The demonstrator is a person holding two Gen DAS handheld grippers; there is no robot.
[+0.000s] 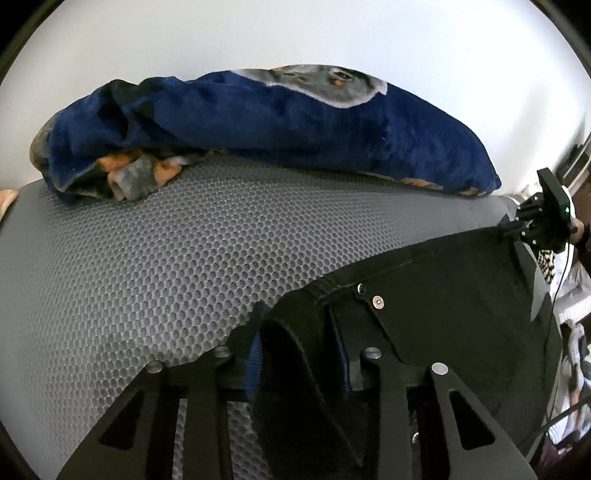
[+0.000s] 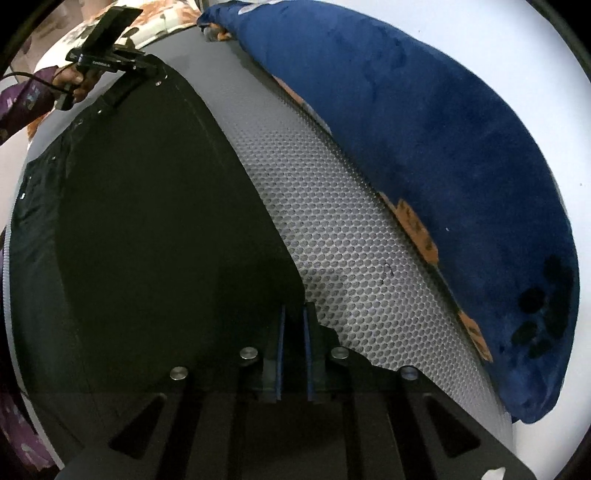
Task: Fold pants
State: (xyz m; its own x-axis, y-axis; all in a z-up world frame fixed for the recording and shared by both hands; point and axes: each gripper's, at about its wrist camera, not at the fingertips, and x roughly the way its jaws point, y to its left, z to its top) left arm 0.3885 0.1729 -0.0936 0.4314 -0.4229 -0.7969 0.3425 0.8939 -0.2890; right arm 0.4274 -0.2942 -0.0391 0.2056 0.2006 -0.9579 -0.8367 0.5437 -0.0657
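Observation:
Black pants [image 1: 443, 295] lie spread on a grey mesh mattress [image 1: 147, 277]. In the left wrist view my left gripper [image 1: 297, 325] is shut on a thick fold of the waistband, close to the metal button [image 1: 377, 302]. The right wrist view shows the pants [image 2: 147, 221] stretching away to the upper left. There my right gripper [image 2: 293, 317] has its blue pads nearly together, pinching the near edge of the dark cloth. Each gripper also shows in the other's view: the right gripper [image 1: 511, 229] at the far corner of the pants, the left gripper [image 2: 151, 72] at the waist end.
A bunched dark blue blanket [image 1: 295, 129] [image 2: 443, 147] lies along the far side of the mattress against a white wall. A hand [image 2: 70, 79] with a purple sleeve holds the left gripper. Floral cloth [image 2: 159, 18] lies beyond the mattress [image 2: 332, 240].

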